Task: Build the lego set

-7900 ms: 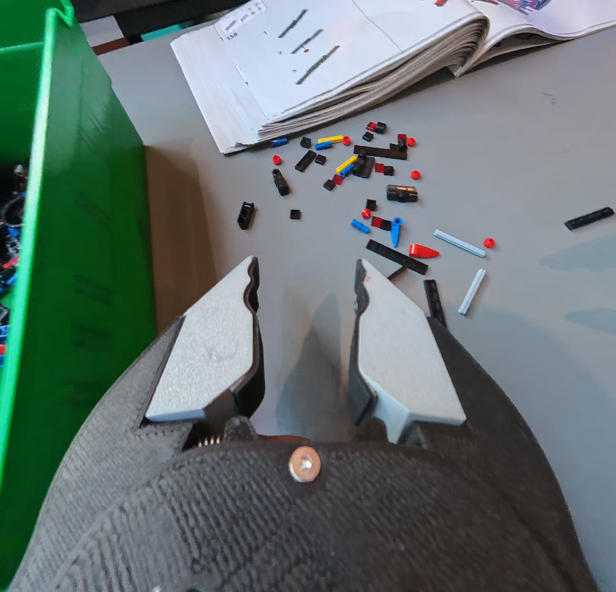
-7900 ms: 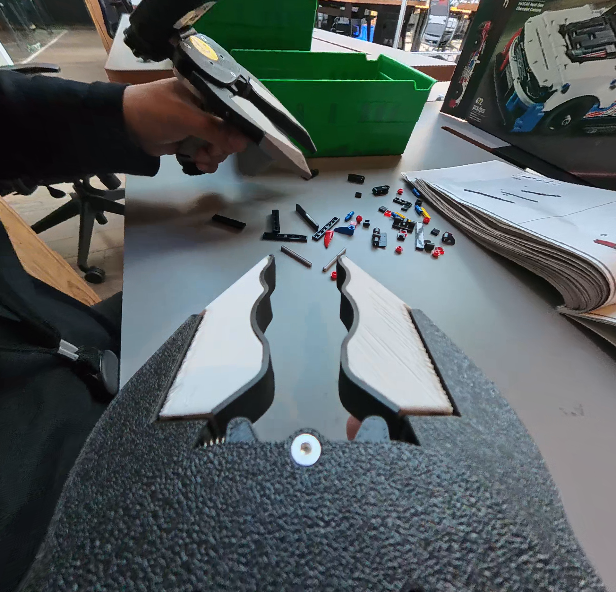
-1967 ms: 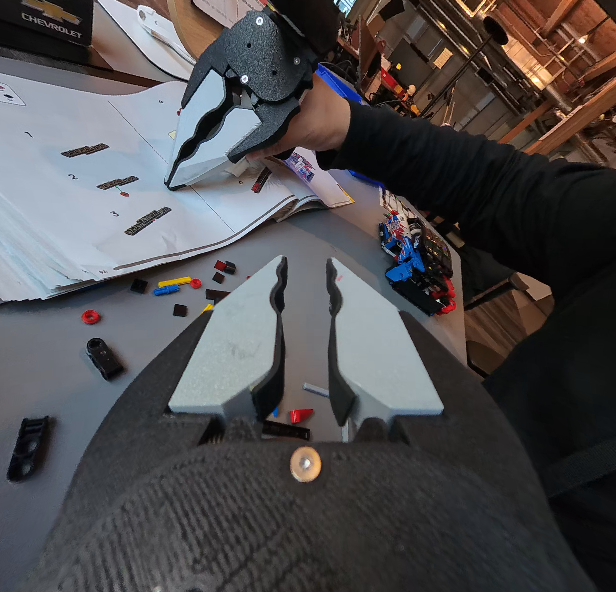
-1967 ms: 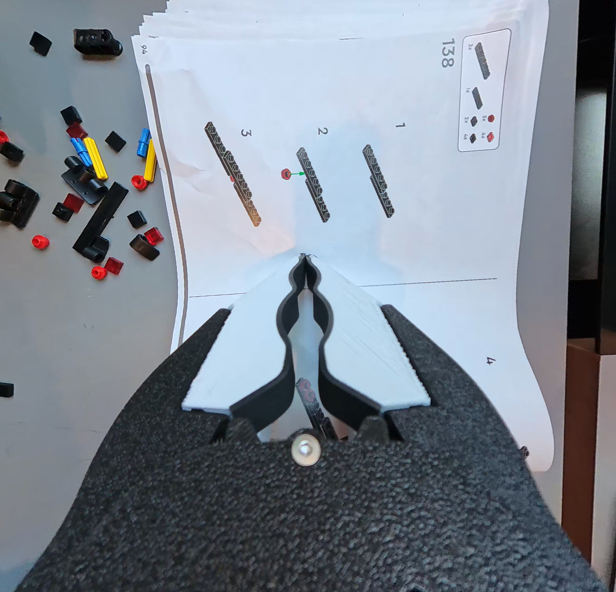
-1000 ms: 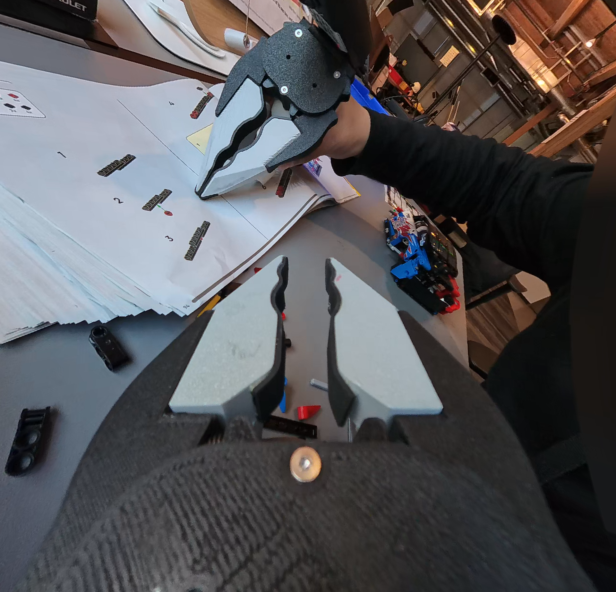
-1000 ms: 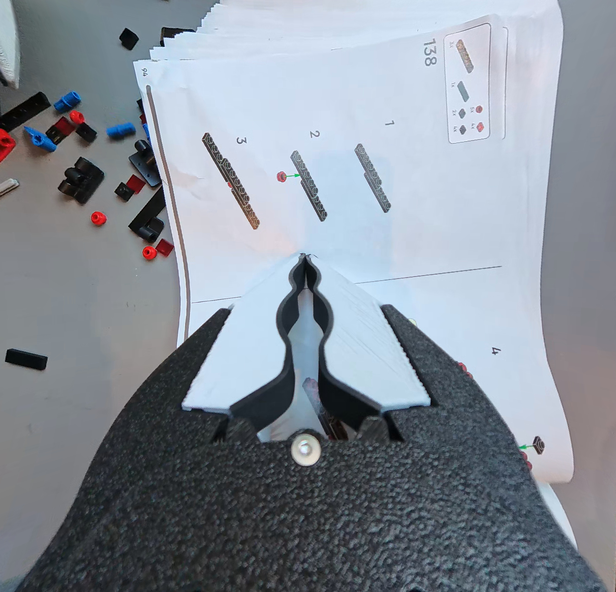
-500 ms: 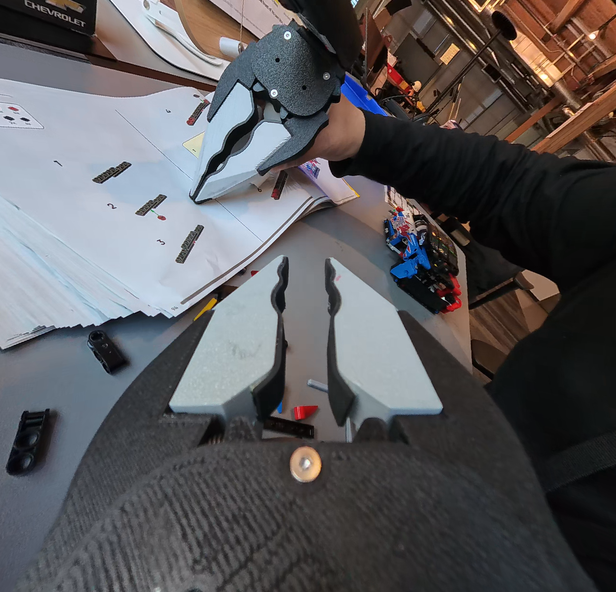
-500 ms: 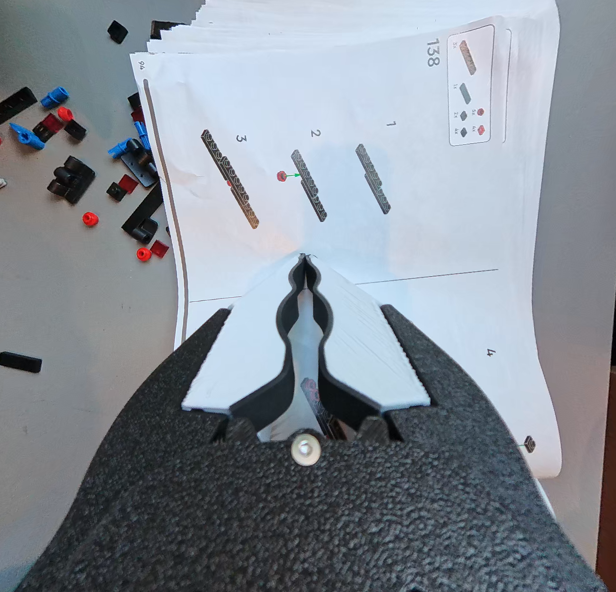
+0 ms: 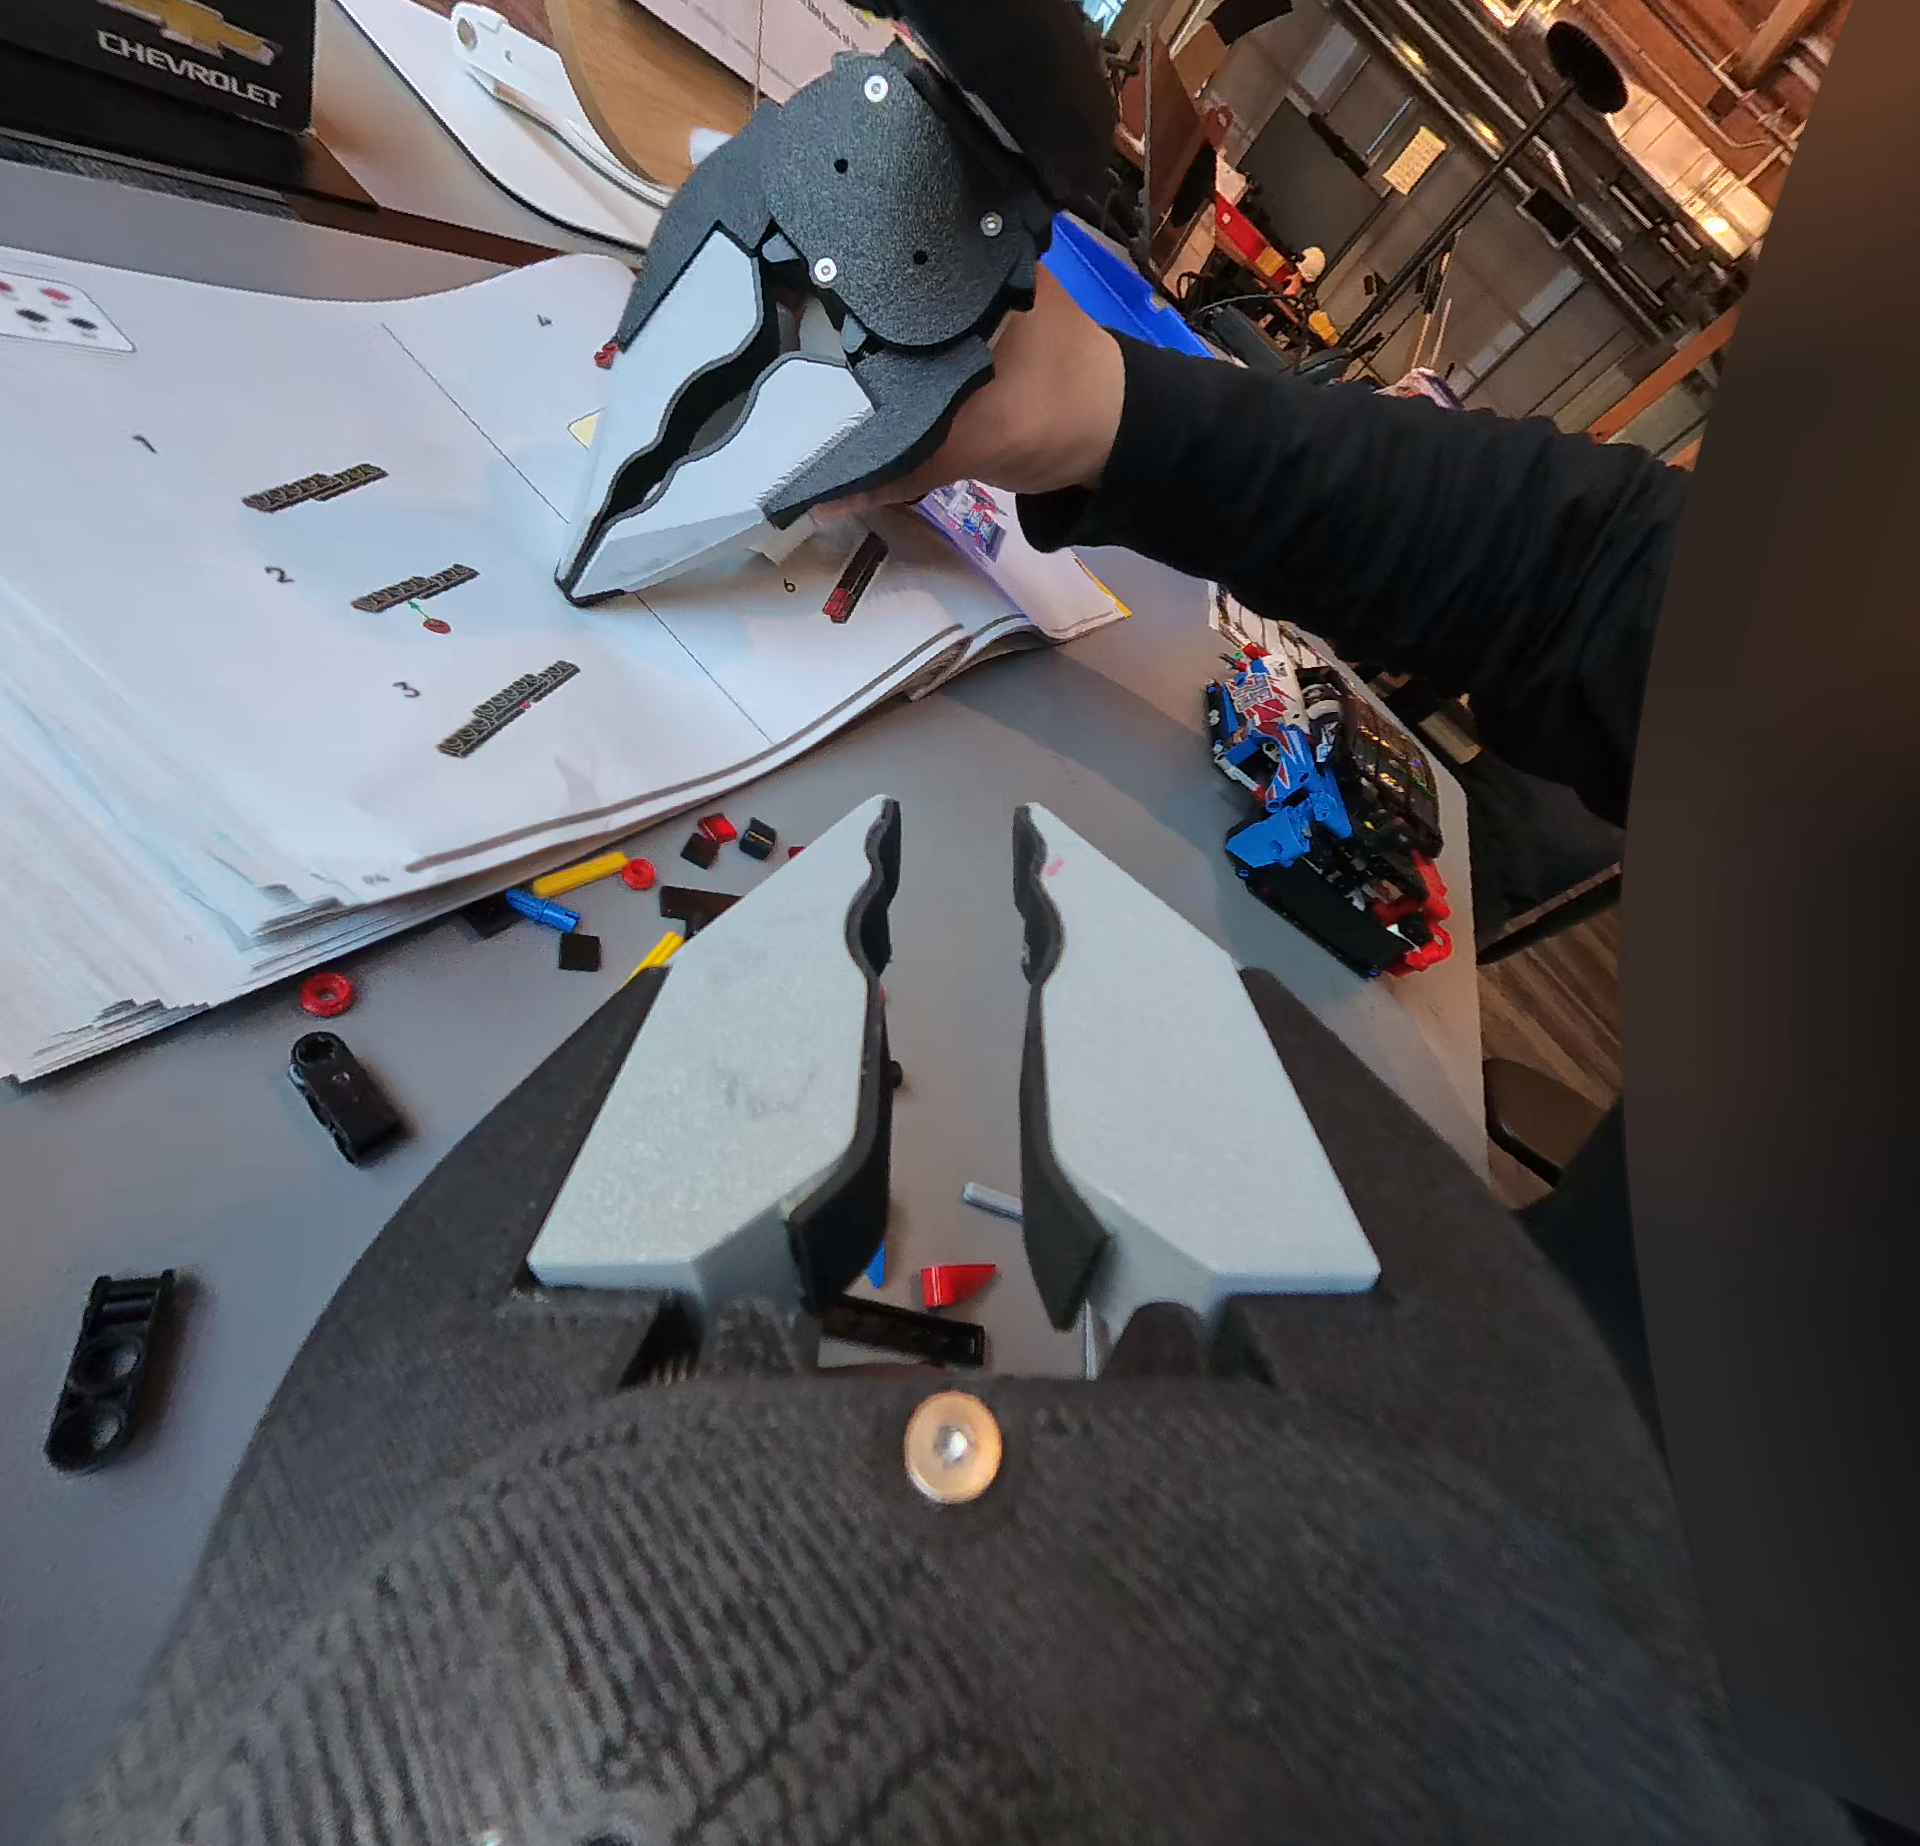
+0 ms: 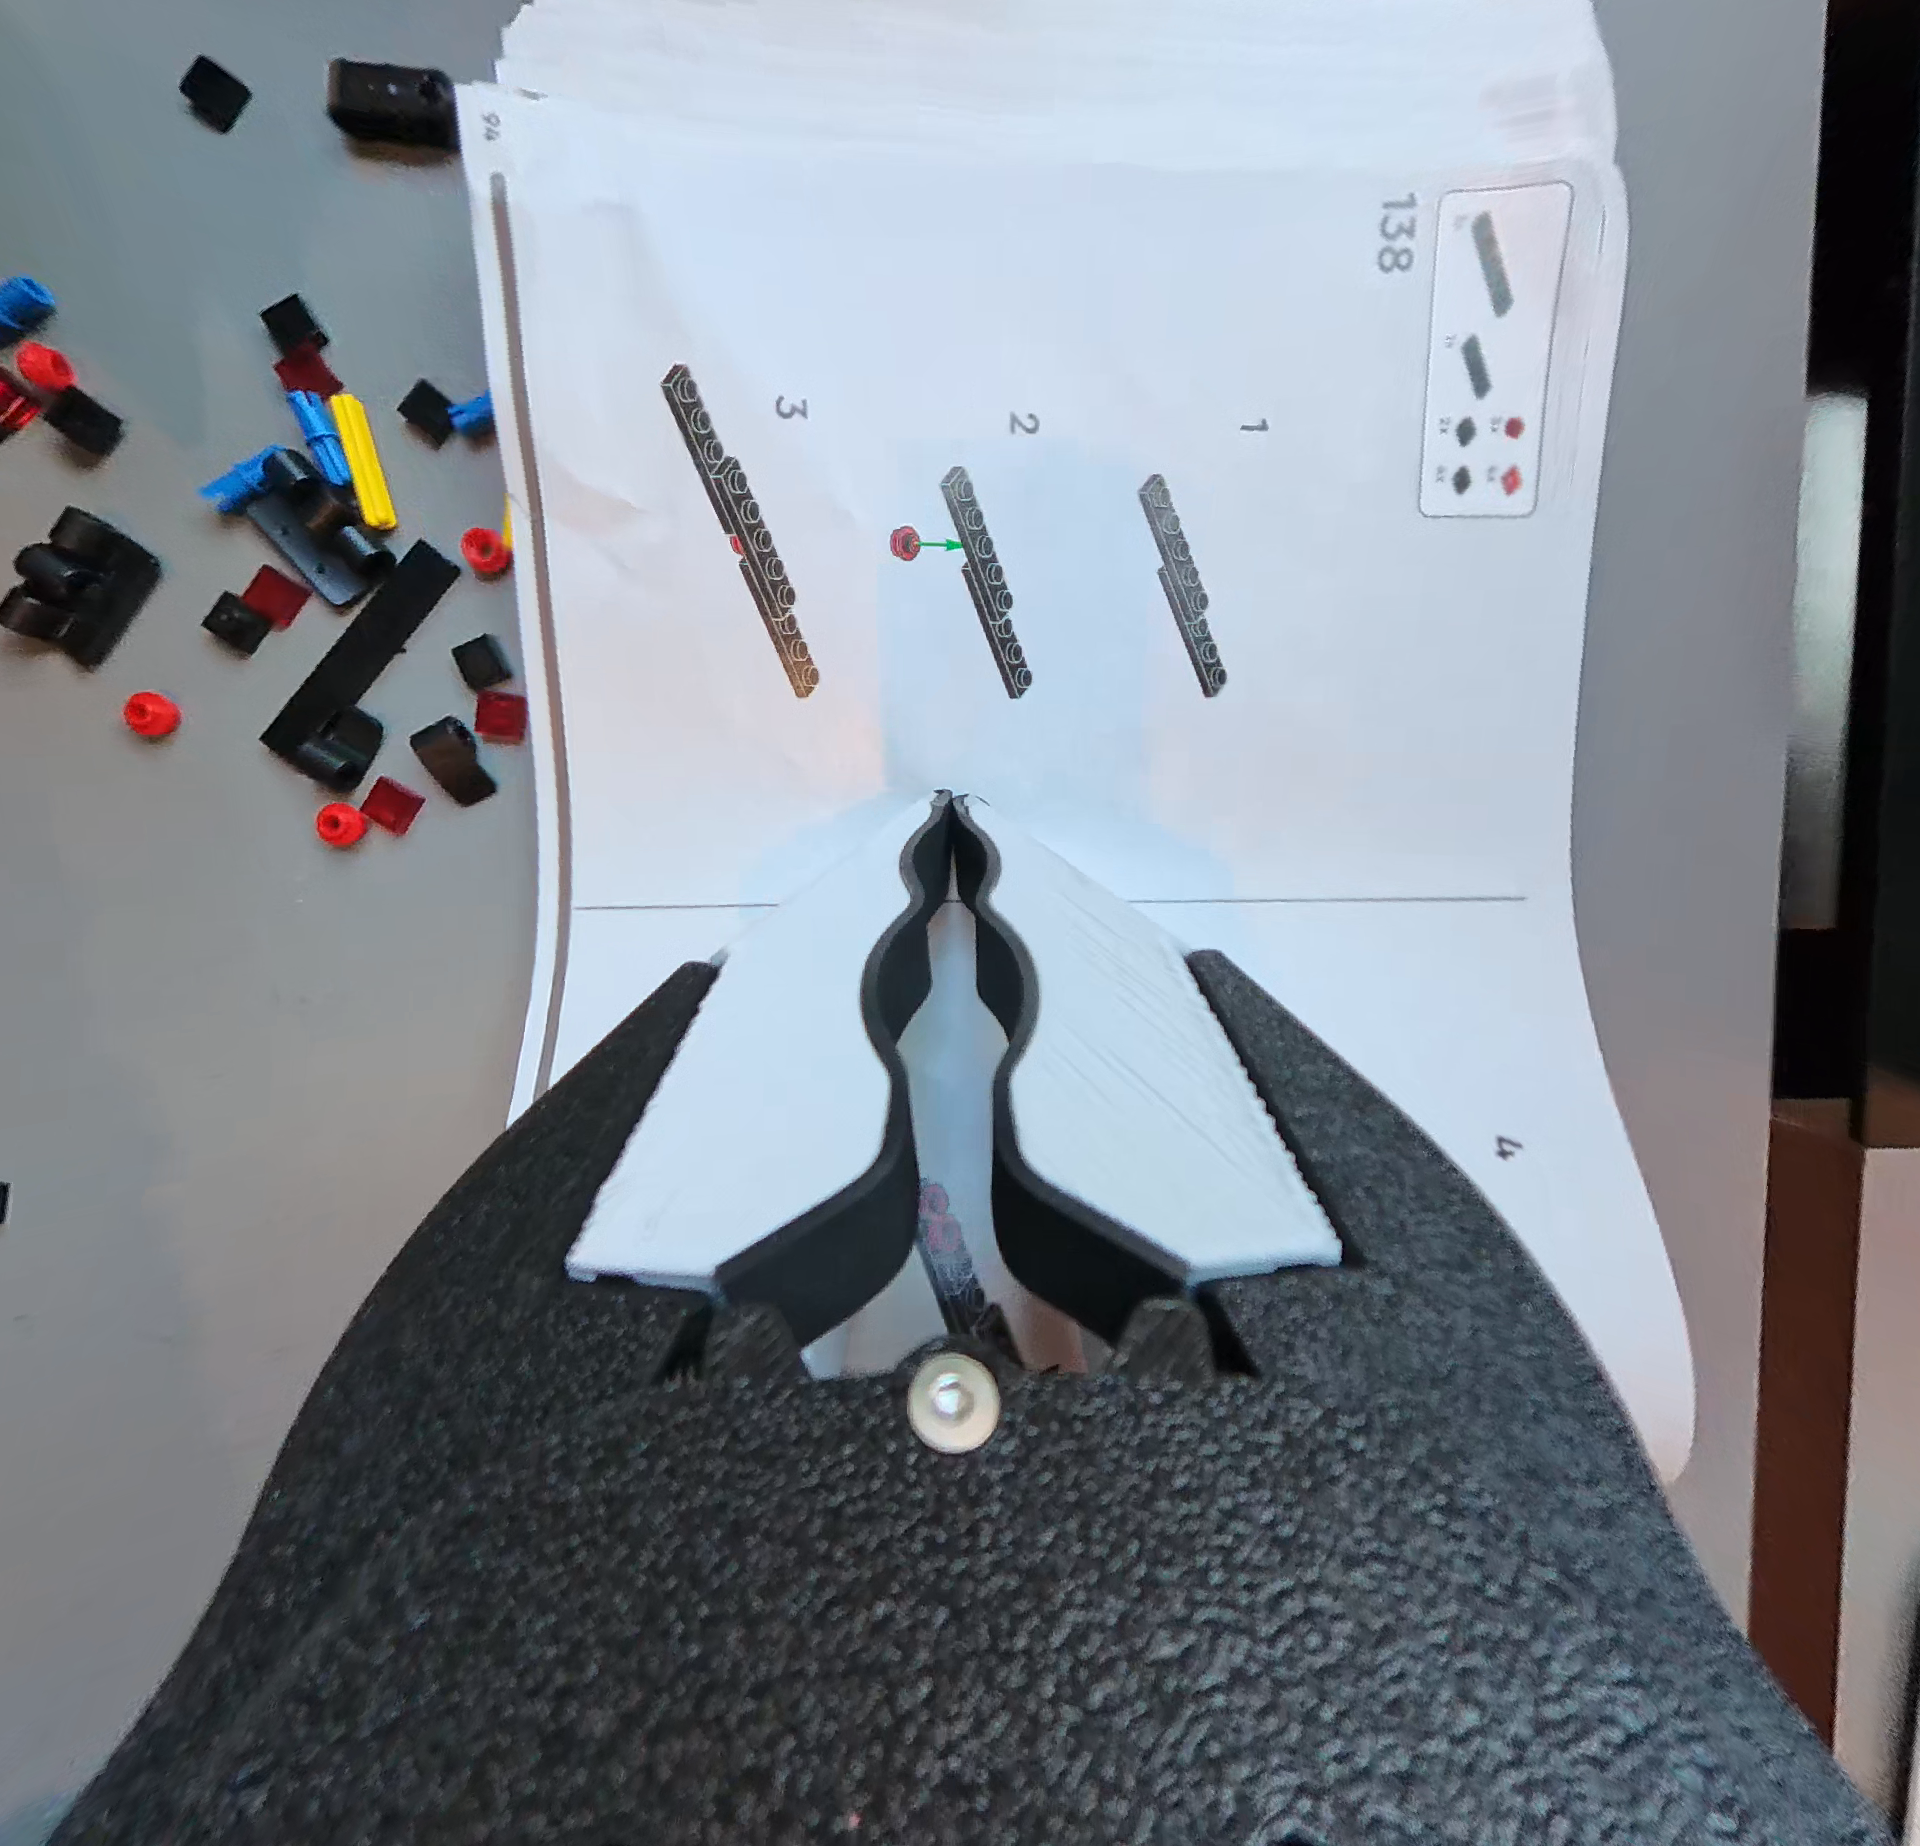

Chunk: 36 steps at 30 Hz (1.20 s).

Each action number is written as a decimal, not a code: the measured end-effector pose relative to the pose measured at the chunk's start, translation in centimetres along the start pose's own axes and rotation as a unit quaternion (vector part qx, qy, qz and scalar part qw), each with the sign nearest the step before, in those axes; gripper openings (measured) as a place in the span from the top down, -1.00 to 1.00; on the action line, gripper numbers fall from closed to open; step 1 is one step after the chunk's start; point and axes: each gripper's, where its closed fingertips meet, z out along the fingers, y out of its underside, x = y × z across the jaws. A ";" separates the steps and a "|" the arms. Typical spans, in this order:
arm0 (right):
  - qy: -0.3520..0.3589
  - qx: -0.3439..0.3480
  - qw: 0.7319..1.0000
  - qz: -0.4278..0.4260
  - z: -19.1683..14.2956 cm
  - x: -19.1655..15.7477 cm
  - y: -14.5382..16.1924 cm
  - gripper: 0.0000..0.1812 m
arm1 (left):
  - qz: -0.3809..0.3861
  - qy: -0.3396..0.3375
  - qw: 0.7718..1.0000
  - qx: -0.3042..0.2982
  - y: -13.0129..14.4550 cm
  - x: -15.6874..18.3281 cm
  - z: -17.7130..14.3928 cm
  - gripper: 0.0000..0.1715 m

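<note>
Right tool (image 10: pixel 952 799), tips closed, presses the instruction booklet (image 10: pixel 1039 342); left tool (image 9: pixel 951 830) gapes empty.

Right claw (image 9: pixel 582 591) – tips on booklet (image 9: pixel 312 653)

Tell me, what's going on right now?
Left tool open, empty, above loose pieces. Right tool shut, tips on instruction booklet. Nothing blocking.

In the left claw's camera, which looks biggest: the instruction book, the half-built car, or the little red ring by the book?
1. Instruction book
2. Half-built car
3. Red ring

The car sits farther from the camera, so it may look smaller than it really is.
</note>
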 end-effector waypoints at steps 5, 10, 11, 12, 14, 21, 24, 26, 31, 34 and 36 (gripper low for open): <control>-0.003 -0.006 1.000 0.030 -1.0 -0.5 -0.6 1.00 | 0.024 -0.008 1.000 0.019 -1.3 0.6 -0.9 0.77; 0.011 0.070 0.994 0.087 -8.4 -4.1 -3.7 0.90 | 0.085 -0.019 0.993 0.086 -4.7 2.2 -3.4 0.75; 0.028 0.076 0.992 0.092 -10.0 -5.0 -3.7 0.89 | 0.099 -0.027 0.991 0.089 -5.0 2.5 -3.8 0.70; 0.045 0.081 0.991 0.099 -11.6 -6.1 -3.5 0.87 | 0.113 -0.038 0.989 0.087 -5.2 2.5 -4.2 0.67; 0.072 0.098 0.985 0.119 -14.1 -8.9 -2.8 0.84 | 0.151 -0.075 0.981 0.098 -5.9 2.3 -4.9 0.66; 0.128 0.152 0.964 0.175 -16.3 -19.9 1.1 0.80 | 0.197 -0.144 0.967 0.074 -6.0 3.2 -8.7 0.45; 0.114 0.203 0.952 0.198 -15.1 -23.6 1.3 0.79 | 0.196 -0.175 0.965 0.009 -3.9 3.1 -11.1 0.41; 0.123 0.222 0.947 0.195 -14.1 -25.1 1.8 0.79 | 0.190 -0.188 0.963 -0.031 -1.6 3.1 -12.5 0.48; 0.151 0.235 0.938 0.205 -11.7 -27.6 4.0 0.80 | 0.141 -0.176 0.966 -0.124 6.9 3.8 -13.3 0.49; 0.166 0.222 0.937 0.213 -10.4 -28.5 5.2 0.80 | 0.108 -0.172 0.965 -0.164 11.2 3.9 -13.2 0.48; 0.173 0.224 0.937 0.204 -9.9 -29.1 5.1 0.80 | 0.095 -0.166 0.966 -0.177 13.0 4.4 -13.0 0.49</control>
